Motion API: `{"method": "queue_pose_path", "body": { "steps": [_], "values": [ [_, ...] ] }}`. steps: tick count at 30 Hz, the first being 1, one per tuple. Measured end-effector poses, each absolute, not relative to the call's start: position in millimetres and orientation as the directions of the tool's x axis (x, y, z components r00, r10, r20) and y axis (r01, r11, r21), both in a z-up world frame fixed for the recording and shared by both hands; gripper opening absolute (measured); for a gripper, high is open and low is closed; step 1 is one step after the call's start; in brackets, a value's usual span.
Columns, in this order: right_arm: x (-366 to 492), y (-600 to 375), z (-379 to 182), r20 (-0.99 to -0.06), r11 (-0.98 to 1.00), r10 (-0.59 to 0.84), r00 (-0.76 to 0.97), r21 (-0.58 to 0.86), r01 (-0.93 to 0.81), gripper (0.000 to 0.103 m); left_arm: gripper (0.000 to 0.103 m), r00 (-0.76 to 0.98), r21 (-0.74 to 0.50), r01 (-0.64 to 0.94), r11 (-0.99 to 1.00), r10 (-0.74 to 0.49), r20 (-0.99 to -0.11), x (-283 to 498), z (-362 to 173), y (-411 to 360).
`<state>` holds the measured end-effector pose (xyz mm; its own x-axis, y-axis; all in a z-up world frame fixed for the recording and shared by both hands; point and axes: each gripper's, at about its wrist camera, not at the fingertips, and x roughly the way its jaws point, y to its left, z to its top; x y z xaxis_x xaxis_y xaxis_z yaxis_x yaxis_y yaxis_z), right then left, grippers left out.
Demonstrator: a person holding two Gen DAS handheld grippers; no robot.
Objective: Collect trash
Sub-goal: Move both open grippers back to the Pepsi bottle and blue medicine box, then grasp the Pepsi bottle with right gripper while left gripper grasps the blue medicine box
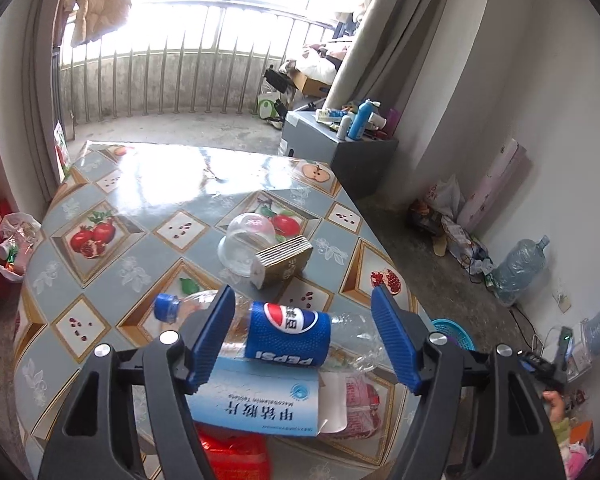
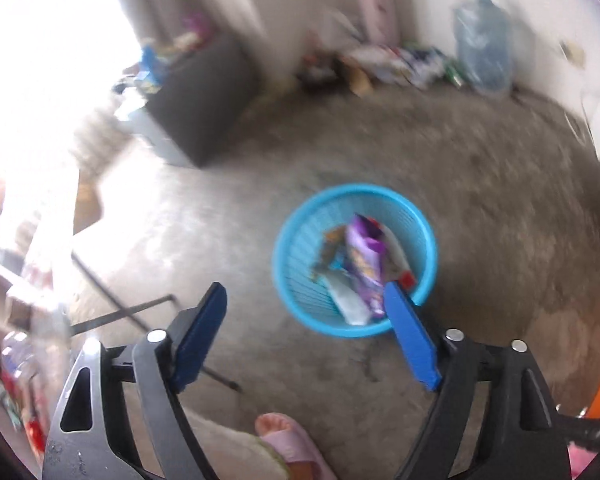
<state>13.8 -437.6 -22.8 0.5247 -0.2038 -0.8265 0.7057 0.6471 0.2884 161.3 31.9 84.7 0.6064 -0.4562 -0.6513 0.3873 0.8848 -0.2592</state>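
Left claw (image 1: pixel 304 336) agape, empty, above Pepsi bottle (image 1: pixel 284 334) on bench (image 1: pixel 112 200); right claw (image 2: pixel 306 336) agape, empty, blue basket (image 2: pixel 354 260) just ahead.

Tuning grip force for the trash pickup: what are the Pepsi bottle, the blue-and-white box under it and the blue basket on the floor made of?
Clear bottle with blue Pepsi label: thin glossy plastic, see-through and dented. Blue-and-white printed box: likely matte cardboard, flat folded edges. Round blue basket: moulded plastic, slatted walls, though blurred.
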Motion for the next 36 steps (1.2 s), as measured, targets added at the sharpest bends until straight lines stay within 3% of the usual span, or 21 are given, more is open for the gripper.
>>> {"method": "queue_pose_path", "body": {
  "steps": [10,19,27,36],
  "values": [
    [56.1,-338.4,61.7,-0.683,0.8,-0.021,0.73,0.427,0.422,0.08,0.074,0.65,-0.278,0.324,0.904,-0.426,-0.629,129.0,71.9,88.6],
    [123.6,-256.9,73.7,-0.66,0.902,0.22,0.718,0.418,0.108,0.08,0.076,0.658,-0.287,0.302,0.909,-0.417,-0.627,101.7,48.5,121.5],
    [197.2,-179.7,83.3,-0.689,0.919,0.383,0.615,0.352,-0.178,0.08,0.075,0.581,-0.376,0.371,0.849,-0.528,-0.619,86.8,21.3,114.5],
    [265.7,-119.5,59.1,-0.791,0.894,0.412,0.453,0.255,-0.368,0.08,0.047,0.415,-0.504,0.439,0.744,-0.665,-0.622,71.2,-18.9,86.0]
  ]
}}
